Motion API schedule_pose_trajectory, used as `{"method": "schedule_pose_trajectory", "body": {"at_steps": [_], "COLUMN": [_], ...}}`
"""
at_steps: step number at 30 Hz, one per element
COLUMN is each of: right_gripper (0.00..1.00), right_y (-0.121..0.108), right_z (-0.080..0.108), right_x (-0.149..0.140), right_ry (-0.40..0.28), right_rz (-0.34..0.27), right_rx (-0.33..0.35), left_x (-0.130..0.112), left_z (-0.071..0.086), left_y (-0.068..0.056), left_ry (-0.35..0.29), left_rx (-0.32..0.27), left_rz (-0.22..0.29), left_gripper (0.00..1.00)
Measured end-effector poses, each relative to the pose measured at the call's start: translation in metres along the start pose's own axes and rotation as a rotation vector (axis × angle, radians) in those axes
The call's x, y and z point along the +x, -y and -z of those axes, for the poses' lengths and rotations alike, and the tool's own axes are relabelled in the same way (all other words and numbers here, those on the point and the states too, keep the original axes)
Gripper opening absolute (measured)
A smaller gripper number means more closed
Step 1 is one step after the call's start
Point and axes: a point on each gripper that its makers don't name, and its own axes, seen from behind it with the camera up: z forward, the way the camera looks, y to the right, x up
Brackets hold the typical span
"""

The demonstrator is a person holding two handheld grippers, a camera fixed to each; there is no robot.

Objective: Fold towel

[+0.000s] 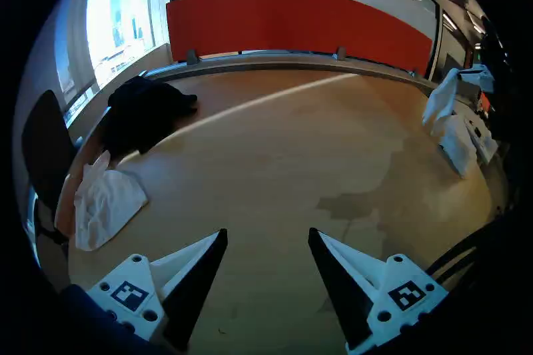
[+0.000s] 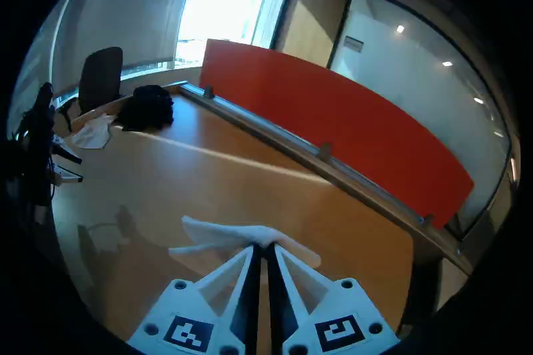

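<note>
In the right gripper view a white towel [image 2: 233, 234] lies crumpled on the wooden table [image 2: 200, 182], just ahead of my right gripper [image 2: 263, 248]. That gripper's fingers are pressed together on the towel's near edge. The left gripper view has the same towel [image 1: 452, 125] at the far right, partly raised off the table. My left gripper [image 1: 266, 235] hangs open over bare wood near the table's front, with nothing between its fingers. A second white towel [image 1: 103, 203] lies at the left edge, also visible far off as a towel [image 2: 93, 134] in the right gripper view.
A black bag [image 1: 143, 115] sits at the back left beside the second towel. A red divider [image 1: 300, 22] runs along the table's far side. A dark office chair [image 2: 100, 78] stands by the window. A dark rig [image 2: 36, 148] stands at the table's left edge.
</note>
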Motion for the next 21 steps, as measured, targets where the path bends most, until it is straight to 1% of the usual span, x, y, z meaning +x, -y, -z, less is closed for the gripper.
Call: {"method": "schedule_pose_trajectory", "body": {"at_steps": [11, 21], "right_gripper": [0.06, 0.06], "right_y": [-0.063, -0.113], "right_z": [0.013, 0.022], "right_x": [-0.011, -0.021], "right_ry": [0.032, 0.055], "right_rz": [-0.009, -0.031], "right_rx": [-0.063, -0.119], "left_x": [0.001, 0.004], "left_z": [-0.001, -0.003], "left_y": [0.001, -0.001], "left_ry": [0.005, 0.009], "left_rx": [0.007, 0.009], "left_rz": [0.004, -0.004], "left_gripper": [0.90, 0.90]}}
